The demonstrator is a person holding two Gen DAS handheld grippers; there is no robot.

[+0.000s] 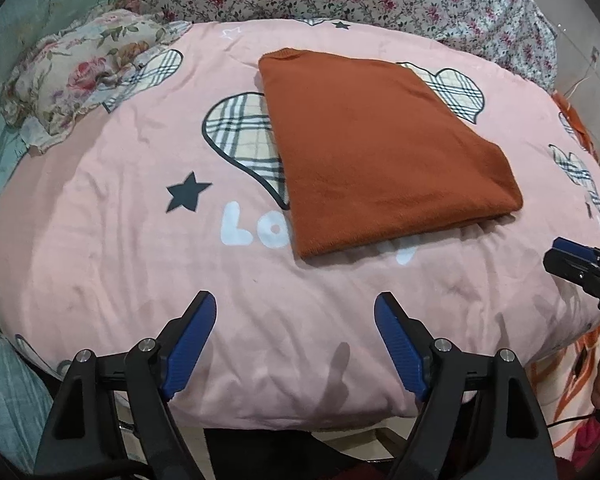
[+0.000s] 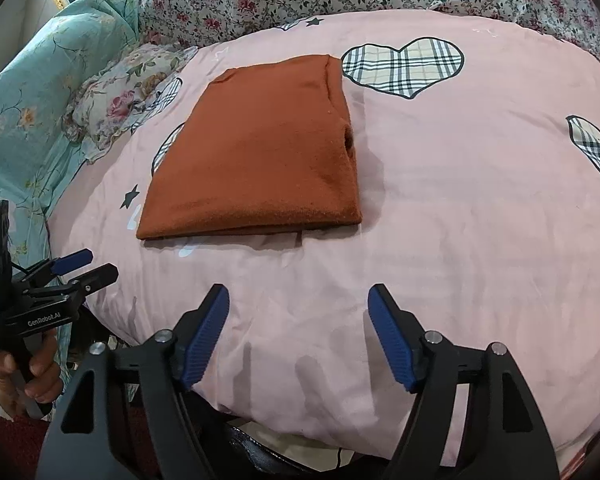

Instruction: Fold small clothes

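Where the pink quilt covers the bed: rust-orange garment, folded to a rectangle, lying centre, untouched. Left gripper and right gripper: fingers wide, empty, near edge. Folding seemingly complete; next, perhaps another garment.

The left gripper hangs with jaws apart and empty over the pink bedcover, near the folded rust-orange garment, while the right gripper enters at the right edge.
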